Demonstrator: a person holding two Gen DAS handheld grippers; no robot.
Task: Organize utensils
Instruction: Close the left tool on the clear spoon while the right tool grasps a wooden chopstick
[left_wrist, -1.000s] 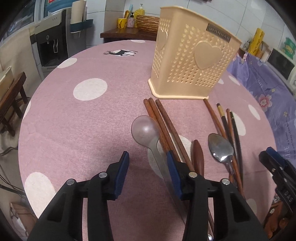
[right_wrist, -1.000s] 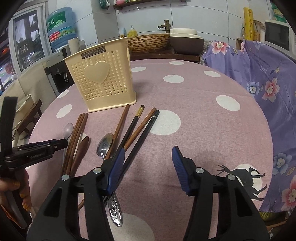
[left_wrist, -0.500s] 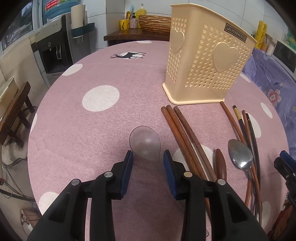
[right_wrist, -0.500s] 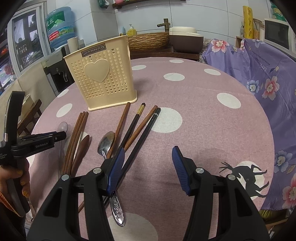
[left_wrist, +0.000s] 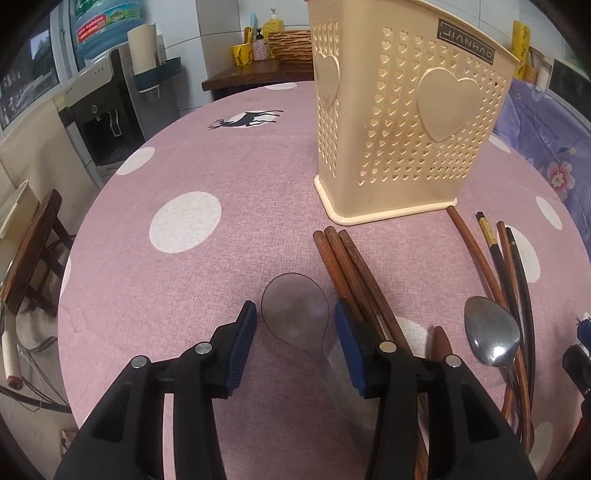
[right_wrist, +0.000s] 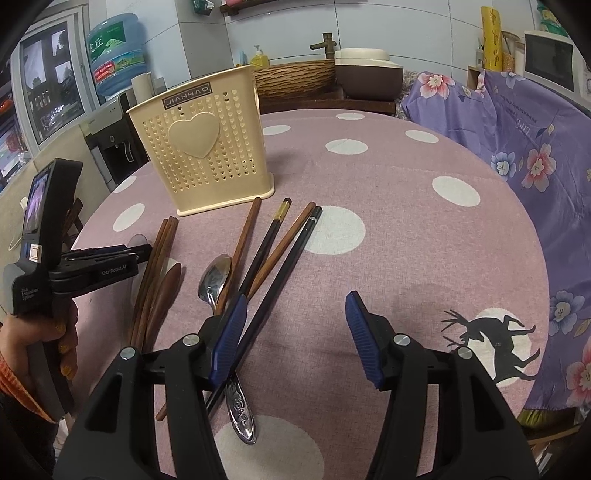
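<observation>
A cream perforated utensil holder stands on the pink dotted tablecloth; it also shows in the right wrist view. My left gripper is open, low over the table, its jaws either side of a clear plastic spoon. Three brown wooden chopsticks lie just right of it. A metal spoon, a dark wooden spoon and several mixed chopsticks lie in front of the holder. My right gripper is open and empty above the table, right of the utensils.
The left gripper and the hand holding it show at the left of the right wrist view. A purple floral cloth hangs to the right. A water dispenser and a counter with a wicker basket stand behind the table.
My left gripper has moved forward and lower, so its jaws now flank the clear spoon's bowl, and they stand a little wider. The right gripper has barely moved.
</observation>
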